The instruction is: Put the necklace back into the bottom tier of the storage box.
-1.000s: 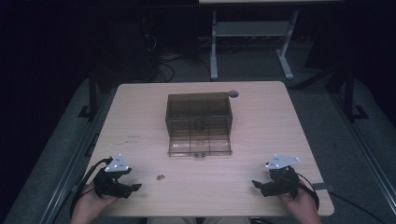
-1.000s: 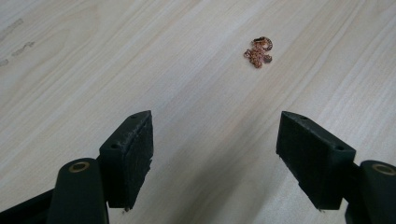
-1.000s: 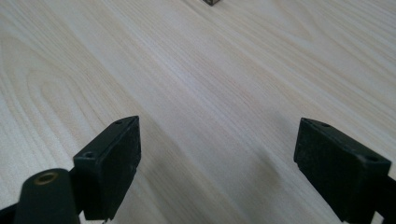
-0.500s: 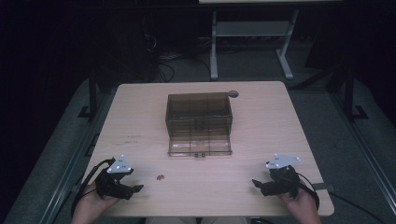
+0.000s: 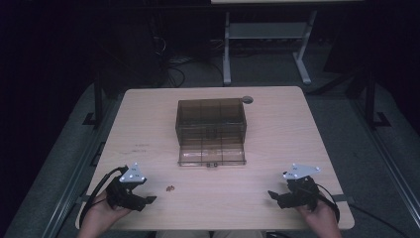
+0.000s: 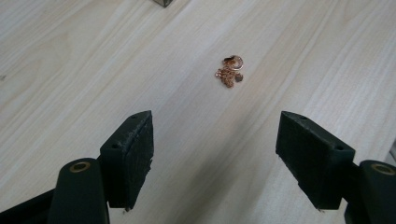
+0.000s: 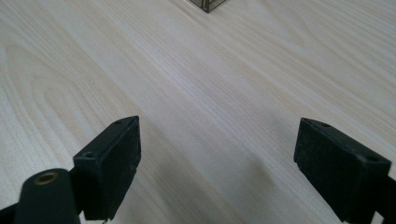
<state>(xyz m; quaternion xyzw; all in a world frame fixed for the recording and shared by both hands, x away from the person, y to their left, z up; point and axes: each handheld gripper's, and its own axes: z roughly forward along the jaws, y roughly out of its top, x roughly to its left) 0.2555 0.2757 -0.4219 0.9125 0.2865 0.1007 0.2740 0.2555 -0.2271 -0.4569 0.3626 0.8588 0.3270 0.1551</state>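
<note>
Both grippers idled, fingers apart, near the surface's front edge; left gripper (image 6: 215, 140) faced the trinket (image 6: 229, 71), approach pending.

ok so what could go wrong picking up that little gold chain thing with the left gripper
The small gold chain is a tiny tangled clump lying flat on the table, so the wide pads of the left gripper may slide over it or catch one loop and let the rest dangle. The open brown box has small compartments; a dangling chain could snag on a divider or land in the wrong one. The right gripper sits far off, too far to steady anything.
</note>
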